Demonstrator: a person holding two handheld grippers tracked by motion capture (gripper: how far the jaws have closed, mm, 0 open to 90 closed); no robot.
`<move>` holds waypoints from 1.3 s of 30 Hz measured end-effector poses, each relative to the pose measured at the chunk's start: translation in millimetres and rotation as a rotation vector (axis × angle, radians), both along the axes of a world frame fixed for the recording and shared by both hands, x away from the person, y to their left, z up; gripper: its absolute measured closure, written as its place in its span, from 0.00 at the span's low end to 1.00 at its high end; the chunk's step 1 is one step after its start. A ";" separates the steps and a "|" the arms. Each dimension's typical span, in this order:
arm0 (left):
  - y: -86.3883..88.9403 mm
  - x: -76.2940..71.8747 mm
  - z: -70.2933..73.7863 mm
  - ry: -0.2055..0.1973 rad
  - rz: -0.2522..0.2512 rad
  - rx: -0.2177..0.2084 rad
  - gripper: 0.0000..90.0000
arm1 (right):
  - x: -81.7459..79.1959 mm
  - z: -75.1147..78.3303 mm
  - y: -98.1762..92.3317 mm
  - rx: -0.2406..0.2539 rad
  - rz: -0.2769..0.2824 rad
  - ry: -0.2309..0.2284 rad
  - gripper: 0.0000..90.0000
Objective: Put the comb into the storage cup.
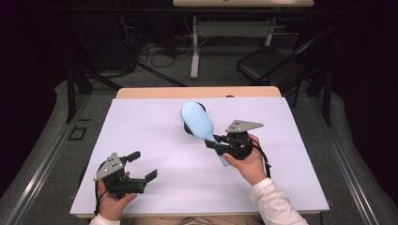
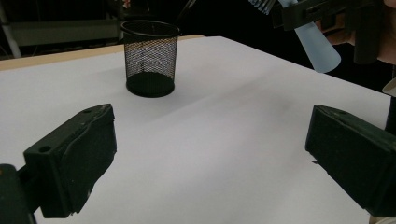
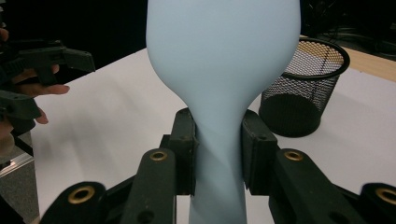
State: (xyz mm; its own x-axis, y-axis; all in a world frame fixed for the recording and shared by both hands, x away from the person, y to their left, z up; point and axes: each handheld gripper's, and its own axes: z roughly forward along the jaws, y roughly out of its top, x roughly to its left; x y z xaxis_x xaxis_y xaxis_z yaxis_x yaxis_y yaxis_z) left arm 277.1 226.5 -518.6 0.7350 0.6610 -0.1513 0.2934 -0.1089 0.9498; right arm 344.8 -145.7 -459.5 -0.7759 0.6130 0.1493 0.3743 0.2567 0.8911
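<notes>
So the right gripper (image 3: 217, 154) has its jaws clamped on the handle of a light blue hairbrush (image 1: 198, 123), held up off the white table (image 1: 155, 140) with the brush head hanging over the black mesh cup (image 2: 150, 58). The left gripper (image 1: 143, 165) sits well apart from the cup, near the table's front edge, jaws wide open with nothing between them

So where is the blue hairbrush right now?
In the high view the blue hairbrush is up off the table, its handle clamped in the right gripper, its head over the black mesh cup.
</notes>
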 end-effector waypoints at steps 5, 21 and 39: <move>-1.8 1.6 0.0 0.003 -0.002 0.008 0.03 | -3.4 -1.3 1.4 0.015 0.030 -0.032 0.78; 0.5 12.6 10.7 0.046 0.034 -0.016 0.03 | -8.2 -6.4 4.7 0.029 0.048 -0.058 0.78; -8.3 24.4 29.2 0.131 -0.017 -0.066 0.02 | -10.2 -8.0 5.5 0.035 0.046 -0.059 0.78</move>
